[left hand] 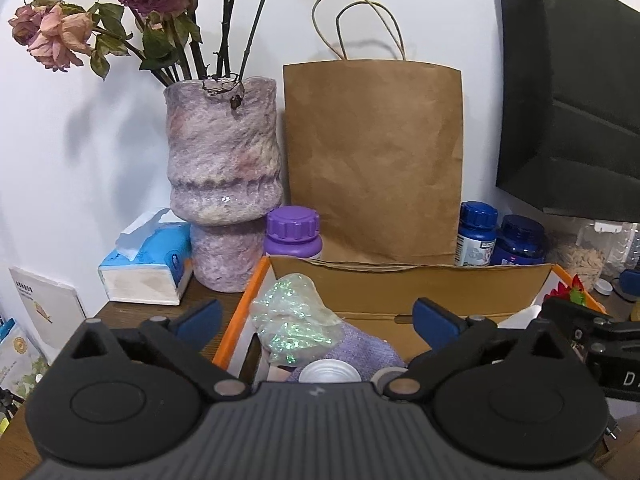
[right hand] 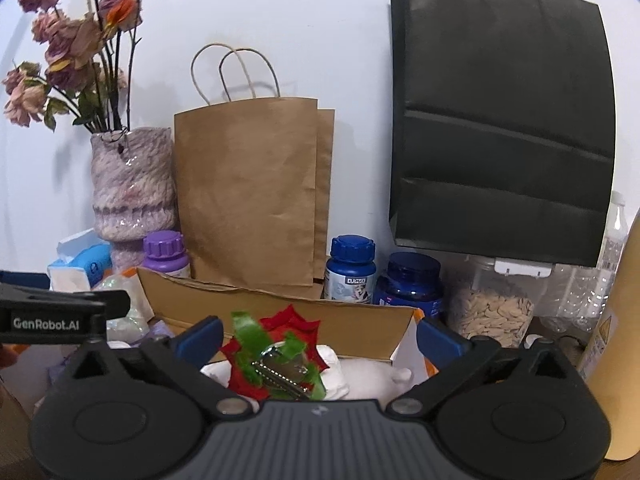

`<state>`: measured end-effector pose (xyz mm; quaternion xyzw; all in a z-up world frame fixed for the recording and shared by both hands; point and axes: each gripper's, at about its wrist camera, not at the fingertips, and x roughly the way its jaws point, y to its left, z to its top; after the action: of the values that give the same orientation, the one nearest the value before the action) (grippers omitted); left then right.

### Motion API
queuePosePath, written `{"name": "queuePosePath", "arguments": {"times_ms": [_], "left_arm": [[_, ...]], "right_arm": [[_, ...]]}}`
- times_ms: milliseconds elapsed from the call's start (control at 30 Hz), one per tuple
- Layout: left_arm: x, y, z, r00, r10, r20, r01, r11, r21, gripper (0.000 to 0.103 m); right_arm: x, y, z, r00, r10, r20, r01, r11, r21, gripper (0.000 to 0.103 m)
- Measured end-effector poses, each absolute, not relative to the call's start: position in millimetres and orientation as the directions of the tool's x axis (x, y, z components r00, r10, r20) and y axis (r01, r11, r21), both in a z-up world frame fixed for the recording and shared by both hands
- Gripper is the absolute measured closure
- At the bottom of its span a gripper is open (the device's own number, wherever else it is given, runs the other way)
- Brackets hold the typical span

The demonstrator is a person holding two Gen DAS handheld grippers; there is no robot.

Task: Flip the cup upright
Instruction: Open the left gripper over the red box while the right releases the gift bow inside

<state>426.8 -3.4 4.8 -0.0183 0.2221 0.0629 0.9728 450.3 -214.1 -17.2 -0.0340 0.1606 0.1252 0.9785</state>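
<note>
Two grippers are hovering side by side over a cardboard box [left hand: 408, 280] with an orange rim. Left gripper [left hand: 318, 316] is holding its blue pads spread wide, nothing between them; right gripper [right hand: 318, 334] is doing the same.

Beneath the left one: an iridescent crinkled wrap [left hand: 294, 320], a lilac cloth [left hand: 360, 350], and a round silver rim [left hand: 330, 372] peeking out just above the gripper body — possibly the cup, but too little is showing to tell which way it is lying. Beneath the right one: a red-and-green ornament [right hand: 276, 354] with a metal piece, sitting on something white [right hand: 360, 376].

Behind the box: a mottled vase [left hand: 224, 172] of dried roses, a brown paper bag [left hand: 374, 160], a purple-capped bottle [left hand: 294, 232], two blue jars [left hand: 500, 240], and a black bag [right hand: 500, 120] hanging on the wall.

Risks, as I am judging them — the cup is sitting among soft clutter, so closing pads may be catching cloth or wrap along with the rim; a smooth metal wall could be slipping mid-turn; and with both tools crowding one box, they may be bumping each other.
</note>
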Motion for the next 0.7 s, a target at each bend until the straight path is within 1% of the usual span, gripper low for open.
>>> {"name": "queuePosePath", "arguments": {"times_ms": [233, 433, 700], "left_arm": [[417.9, -5.0, 8.7, 0.903, 0.105, -0.417, -0.119, 0.993, -0.006, 0.0], [406.8, -4.8, 13.2, 0.909, 0.1, -0.404, -0.112, 0.994, -0.006, 0.0], [383.9, -3.2, 21.7, 0.92, 0.085, -0.383, -0.099, 0.995, -0.019, 0.0]], "right_arm": [[446.8, -214.0, -15.2, 0.913, 0.243, -0.328, -0.262, 0.965, -0.014, 0.0], [441.8, -219.1, -10.6, 0.904, 0.267, -0.335, -0.273, 0.962, 0.03, 0.0], [425.5, -228.1, -2.1, 0.899, 0.29, -0.328, -0.288, 0.956, 0.055, 0.0]]}}
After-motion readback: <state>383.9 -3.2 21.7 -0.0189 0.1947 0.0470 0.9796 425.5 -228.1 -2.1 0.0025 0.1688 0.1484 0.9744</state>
